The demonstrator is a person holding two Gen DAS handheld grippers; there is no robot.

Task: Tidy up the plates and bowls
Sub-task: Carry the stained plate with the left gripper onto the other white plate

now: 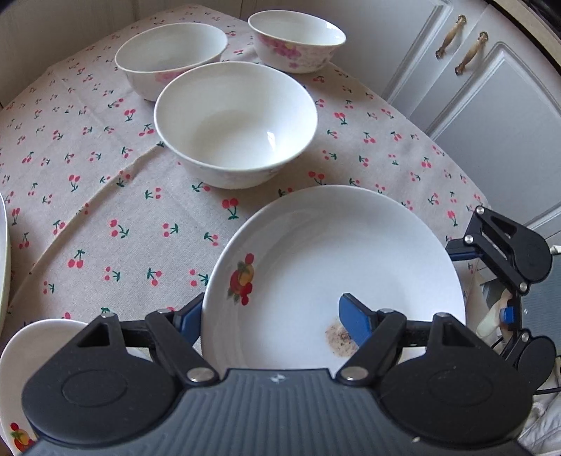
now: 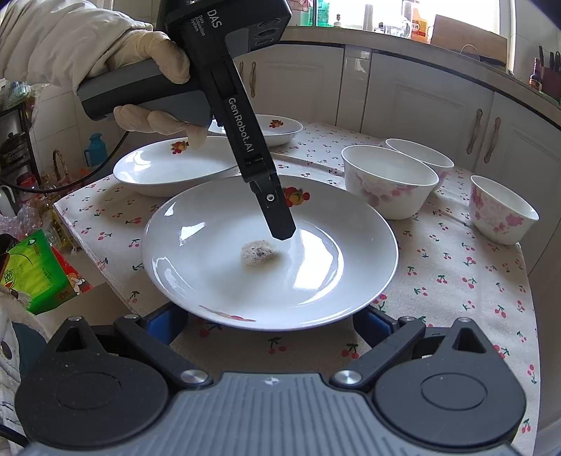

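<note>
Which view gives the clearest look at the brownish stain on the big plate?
The right wrist view: the stain lies unobstructed mid-plate, just beside the left gripper's finger. In the left wrist view the same stain is partly covered by a blue finger pad.

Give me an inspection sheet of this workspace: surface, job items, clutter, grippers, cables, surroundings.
Surface: table under a creased cherry-print cloth.
Job's things: three plates, the near plate and two behind; three bowls; all upright, unstacked.
Clutter: brownish residue spot on the near plate.
Grippers: left gripper straddles the near plate's rim, one finger inside; whether it grips cannot be told. Right gripper open at that plate's near rim.
Cables: black cable trailing from the left handle.
Surroundings: white cabinets, bottles on the sill, green packet beside the table.
</note>
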